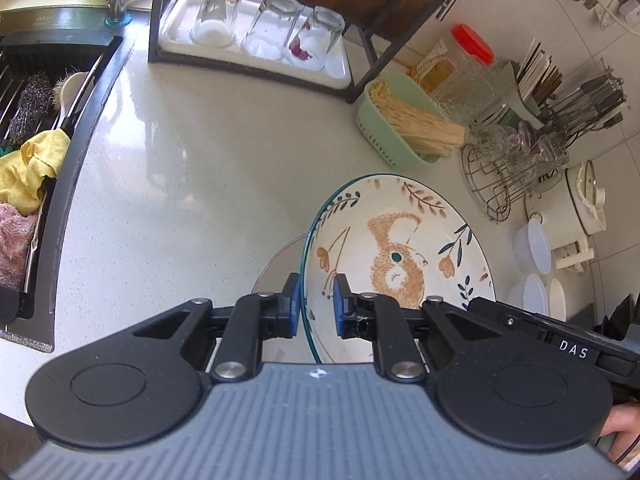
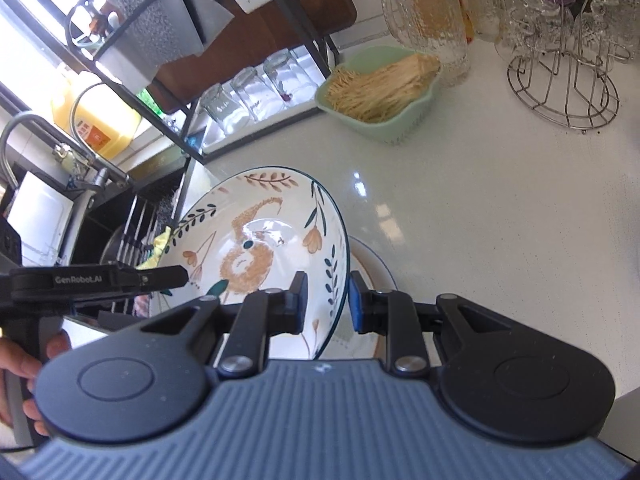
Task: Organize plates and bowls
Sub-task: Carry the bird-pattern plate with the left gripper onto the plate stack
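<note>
A white bowl (image 1: pixel 400 248) with a blue rim and a painted squirrel hangs tilted over the pale counter, held from two sides. My left gripper (image 1: pixel 318 306) is shut on its left rim, one blue pad inside and one outside. My right gripper (image 2: pixel 328 304) is shut on the opposite rim of the same bowl (image 2: pixel 256 240). Under the bowl a flat plate (image 2: pixel 374 270) lies on the counter, and its thin edge (image 1: pixel 272 264) peeks out in the left wrist view. Each view also shows the other tool's black housing (image 1: pixel 560 340) (image 2: pixel 100 280) and a hand on its grip.
A dark sink (image 1: pixel 60 128) with a yellow cloth (image 1: pixel 32 168) and scrubbers lies to the left. At the back stand a white tray (image 1: pixel 180 20) with three upturned glasses under a black shelf frame, a green basket (image 1: pixel 384 128) of sticks and a wire glass stand (image 2: pixel 564 92). White tubs (image 1: pixel 532 248) sit at the right.
</note>
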A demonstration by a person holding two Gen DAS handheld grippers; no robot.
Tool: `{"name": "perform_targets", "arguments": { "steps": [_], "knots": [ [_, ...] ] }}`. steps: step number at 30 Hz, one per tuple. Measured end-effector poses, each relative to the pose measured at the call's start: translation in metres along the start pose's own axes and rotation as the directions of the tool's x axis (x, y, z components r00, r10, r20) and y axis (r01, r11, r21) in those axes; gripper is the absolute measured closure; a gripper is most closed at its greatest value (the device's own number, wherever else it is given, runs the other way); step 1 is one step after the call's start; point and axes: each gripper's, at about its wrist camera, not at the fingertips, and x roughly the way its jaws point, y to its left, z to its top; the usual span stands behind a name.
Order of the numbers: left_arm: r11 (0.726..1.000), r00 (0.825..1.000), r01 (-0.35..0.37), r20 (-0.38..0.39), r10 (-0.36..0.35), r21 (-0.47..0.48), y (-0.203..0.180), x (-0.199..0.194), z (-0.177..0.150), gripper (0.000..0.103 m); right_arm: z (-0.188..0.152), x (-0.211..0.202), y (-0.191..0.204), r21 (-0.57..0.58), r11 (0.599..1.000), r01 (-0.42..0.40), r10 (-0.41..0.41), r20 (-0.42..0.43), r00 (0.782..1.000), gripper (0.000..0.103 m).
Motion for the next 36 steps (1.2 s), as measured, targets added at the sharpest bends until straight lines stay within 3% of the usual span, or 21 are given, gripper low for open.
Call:
{"name": "perform_targets", "arguments": {
  "steps": [16, 23, 36],
  "knots": [
    [0.999, 0.992, -0.047, -0.114, 0.045, -0.011, 0.028, 0.037, -0.006, 0.086, -0.027, 0.038, -0.012, 0.054, 0.999, -0.002, 0.006, -0.085, 0.996, 0.078],
    [0.997, 0.988, -0.074, -0.136, 0.078, 0.029, 0.025, 0.045, -0.005, 0.085, -0.029, 0.049, -0.009, 0.033, 0.999, 0.019, -0.015, -0.114, 0.993, 0.078],
    [0.991, 0.976, -0.106, -0.183, 0.119, 0.075, 0.021, 0.054, -0.007, 0.076, -0.031, 0.053, -0.005, 0.017, 0.999, 0.045, -0.043, -0.104, 0.994, 0.078]
  ]
}}
